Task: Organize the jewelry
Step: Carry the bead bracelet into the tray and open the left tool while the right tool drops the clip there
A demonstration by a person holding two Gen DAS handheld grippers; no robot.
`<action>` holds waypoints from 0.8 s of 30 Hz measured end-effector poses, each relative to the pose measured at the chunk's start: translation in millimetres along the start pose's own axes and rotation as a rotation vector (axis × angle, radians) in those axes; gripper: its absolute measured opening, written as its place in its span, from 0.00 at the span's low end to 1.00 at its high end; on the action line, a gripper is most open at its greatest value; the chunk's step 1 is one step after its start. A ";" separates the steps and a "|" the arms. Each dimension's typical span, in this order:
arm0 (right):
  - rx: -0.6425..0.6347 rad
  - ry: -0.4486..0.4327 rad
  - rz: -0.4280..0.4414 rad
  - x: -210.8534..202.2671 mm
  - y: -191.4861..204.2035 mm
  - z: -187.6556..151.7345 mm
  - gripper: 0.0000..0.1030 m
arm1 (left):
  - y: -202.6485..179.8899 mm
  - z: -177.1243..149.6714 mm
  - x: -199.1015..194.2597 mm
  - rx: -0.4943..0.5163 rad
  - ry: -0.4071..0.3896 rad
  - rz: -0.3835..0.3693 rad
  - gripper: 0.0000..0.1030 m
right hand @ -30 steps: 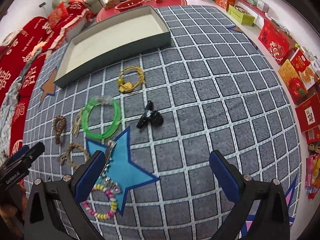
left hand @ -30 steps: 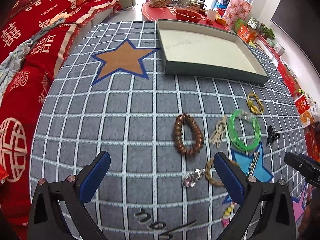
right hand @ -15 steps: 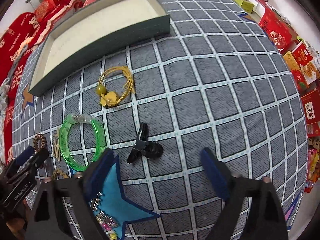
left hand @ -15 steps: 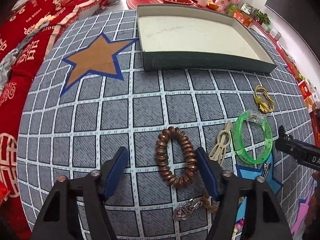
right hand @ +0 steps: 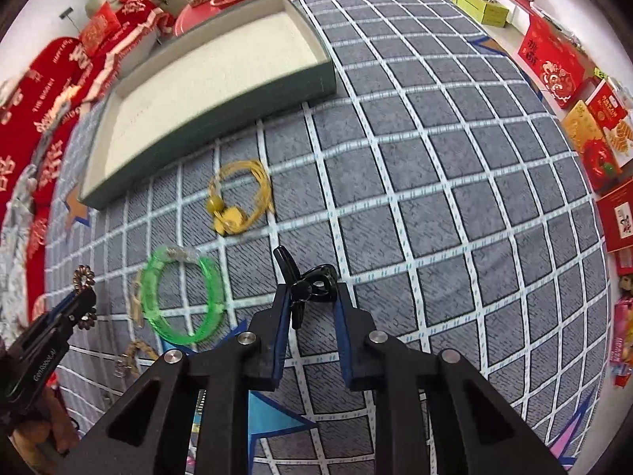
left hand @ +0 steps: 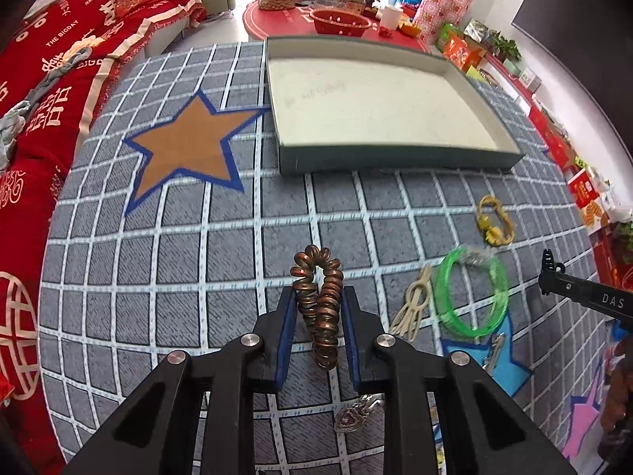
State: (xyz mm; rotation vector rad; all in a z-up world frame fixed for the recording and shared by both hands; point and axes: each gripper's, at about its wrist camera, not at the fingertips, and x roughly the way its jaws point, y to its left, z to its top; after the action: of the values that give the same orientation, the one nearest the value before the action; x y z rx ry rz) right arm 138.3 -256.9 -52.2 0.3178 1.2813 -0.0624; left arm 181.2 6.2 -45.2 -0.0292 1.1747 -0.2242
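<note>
Left gripper (left hand: 318, 304), wide apart a second ago, has clamped the coppery-brown coiled bead bracelet (left hand: 319, 301), squeezed flat in front of the grey shallow tray (left hand: 395, 160). Right gripper (right hand: 310, 299) has likewise pinched the black hair clip (right hand: 304, 285), right of the bracelet. Both pickups look done; the tray is next. Both grippers point forward and down over the grey grid carpet (left hand: 198, 277).

My two wrist views are bright with even daylight and only soft shadows. The fisheye bends the rug (left hand: 198, 261) grid toward black corners. The tray (right hand: 221, 91) and yellow bracelet (right hand: 241, 198) smear with motion blur; my own fingers (left hand: 287, 336) stay sharp.
</note>
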 end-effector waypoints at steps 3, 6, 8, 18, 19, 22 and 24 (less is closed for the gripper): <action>-0.017 -0.025 0.043 -14.7 3.9 23.1 0.22 | -1.9 14.7 -11.4 0.005 -0.024 -0.024 0.35; -0.041 -0.046 0.083 -21.2 13.3 49.1 0.22 | -6.5 36.6 -18.5 0.004 -0.057 -0.038 0.35; -0.060 -0.060 0.103 -23.4 19.5 62.8 0.22 | -8.1 53.8 -20.3 0.002 -0.083 -0.039 0.35; -0.107 -0.070 0.134 7.8 39.7 144.8 0.22 | -20.4 130.4 25.0 -0.026 -0.114 0.027 0.35; -0.114 -0.067 0.129 11.5 41.7 150.0 0.22 | -22.0 134.5 29.1 -0.024 -0.113 0.034 0.35; -0.132 -0.051 0.113 27.8 45.7 163.0 0.22 | -28.1 145.7 47.6 -0.009 -0.104 0.060 0.35; -0.138 -0.042 0.105 38.3 46.1 169.5 0.22 | -31.3 150.1 60.7 0.001 -0.093 0.077 0.35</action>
State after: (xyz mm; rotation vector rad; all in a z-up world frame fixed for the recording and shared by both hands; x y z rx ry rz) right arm 317.4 -253.3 -37.3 0.2629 1.2190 0.1075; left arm 336.1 -50.0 -37.8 0.0063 1.0812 -0.1539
